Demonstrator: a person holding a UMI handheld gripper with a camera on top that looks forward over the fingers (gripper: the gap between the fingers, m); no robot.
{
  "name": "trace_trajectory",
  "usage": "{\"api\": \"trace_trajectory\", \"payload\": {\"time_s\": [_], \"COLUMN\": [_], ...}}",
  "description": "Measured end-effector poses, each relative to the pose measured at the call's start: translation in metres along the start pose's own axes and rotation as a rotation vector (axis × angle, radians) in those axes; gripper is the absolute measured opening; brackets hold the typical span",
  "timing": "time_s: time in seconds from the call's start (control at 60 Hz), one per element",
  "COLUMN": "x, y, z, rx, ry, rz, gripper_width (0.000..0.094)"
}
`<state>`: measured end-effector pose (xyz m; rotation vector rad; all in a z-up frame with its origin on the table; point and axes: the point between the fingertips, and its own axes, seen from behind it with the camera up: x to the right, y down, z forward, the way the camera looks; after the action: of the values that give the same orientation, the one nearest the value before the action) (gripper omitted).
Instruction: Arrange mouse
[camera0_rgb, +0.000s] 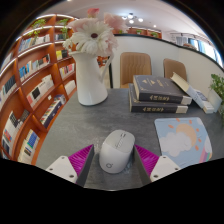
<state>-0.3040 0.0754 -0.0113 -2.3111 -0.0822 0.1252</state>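
A white computer mouse rests on the grey table, its rear end toward me. My gripper is open. The mouse stands between the two fingers with a small gap on each side. The magenta pads flank its left and right sides without pressing on it. A light blue mouse mat printed with a map lies on the table just to the right, beyond the right finger.
A white vase of pale flowers stands beyond the mouse to the left. A stack of books lies beyond it to the right. Wooden bookshelves line the left wall. Chairs stand behind the table.
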Motion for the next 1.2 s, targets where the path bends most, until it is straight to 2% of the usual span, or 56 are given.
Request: {"api": "trace_trajectory", "payload": {"time_s": [0.283, 0.333, 0.4, 0.5, 0.65, 0.733, 0.85, 1.017, 1.15, 1.2], "x": [-0.018, -0.014, -0.006, -0.006, -0.003, -0.003, -0.007, 0.026, 0.083, 0.109], "y": [-0.020, -0.019, -0.019, -0.018, -0.015, -0.021, -0.088, -0.201, -0.259, -0.272], "z": [0.028, 0.029, 0.030, 0.029, 0.028, 0.017, -0.032, -0.126, -0.182, -0.190], "rx": [-0.025, -0.034, -0.042, -0.071, -0.146, -0.186, -0.038, 0.196, 0.322, 0.340], "ry": [-0.030, -0.017, 0.009, -0.008, -0.002, -0.008, -0.057, -0.047, 0.007, 0.026], "rz": [-0.023, -0.038, -0.035, -0.013, -0.035, -0.067, -0.073, -0.119, -0.132, -0.120], "gripper_width": [0.0742, 0.0684, 0.0546, 0.0503, 0.0346, 0.0335, 0.0335, 0.0335, 0.0333, 0.0332]}}
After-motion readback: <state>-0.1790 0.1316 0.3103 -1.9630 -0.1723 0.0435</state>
